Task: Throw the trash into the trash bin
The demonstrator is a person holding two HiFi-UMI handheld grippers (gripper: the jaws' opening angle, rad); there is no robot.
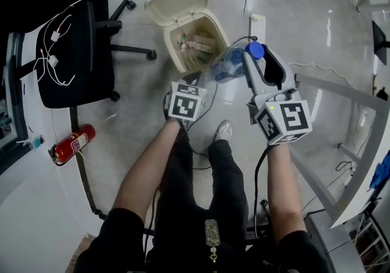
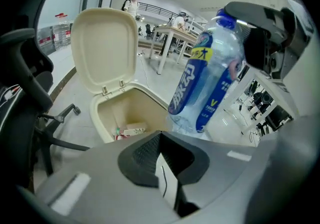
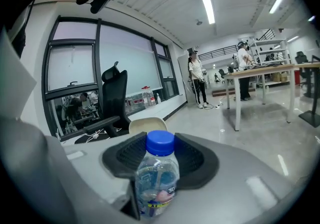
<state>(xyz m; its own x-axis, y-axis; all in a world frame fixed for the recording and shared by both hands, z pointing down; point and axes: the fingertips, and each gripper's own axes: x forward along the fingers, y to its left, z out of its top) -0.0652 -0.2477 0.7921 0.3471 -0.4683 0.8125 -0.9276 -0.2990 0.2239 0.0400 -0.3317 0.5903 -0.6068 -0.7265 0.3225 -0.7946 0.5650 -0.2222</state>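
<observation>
"Right gripper view: what do the jaws of the right gripper [image 3: 161,144] have?"
"They are clamped on a clear bottle [image 3: 156,180] with a blue cap, low in the middle of the frame."
"And the left gripper [image 2: 159,144]?"
"Jaws together, nothing between them. In the head view the bottle hangs just beside the right rim of the open trash bin [image 1: 170,43], upper middle, with litter inside."

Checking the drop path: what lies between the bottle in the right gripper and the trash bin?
Nothing. In the left gripper view the bottle hangs right beside the open trash bin, and the short gap between them is bare.
</observation>
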